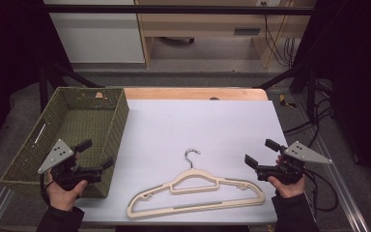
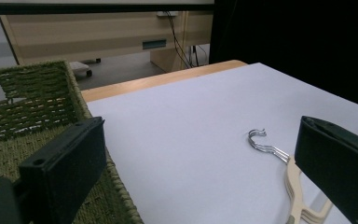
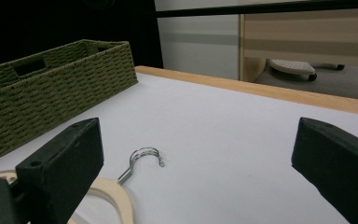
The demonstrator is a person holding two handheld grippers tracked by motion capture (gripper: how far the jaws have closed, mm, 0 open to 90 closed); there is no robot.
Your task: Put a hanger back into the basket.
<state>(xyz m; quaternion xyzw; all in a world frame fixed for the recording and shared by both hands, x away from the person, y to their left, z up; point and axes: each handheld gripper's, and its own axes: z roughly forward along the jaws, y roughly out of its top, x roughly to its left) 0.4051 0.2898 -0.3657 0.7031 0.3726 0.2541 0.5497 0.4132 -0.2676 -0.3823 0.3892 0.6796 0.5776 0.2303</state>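
White sheeting covers the table (image 1: 207, 121), with a strip of bare wood along its far edge and pale cabinets on the grey floor beyond; dark curtains close both sides. At the left stands a green woven basket (image 1: 118, 121). Near the front edge lies a cream hanger (image 1: 198, 193), flat, with its metal hook (image 1: 191, 155) pointing away. The left gripper (image 1: 98, 154) over the basket's near corner and the right gripper (image 1: 262, 152) beside the hanger's end both gape wide, holding nothing.
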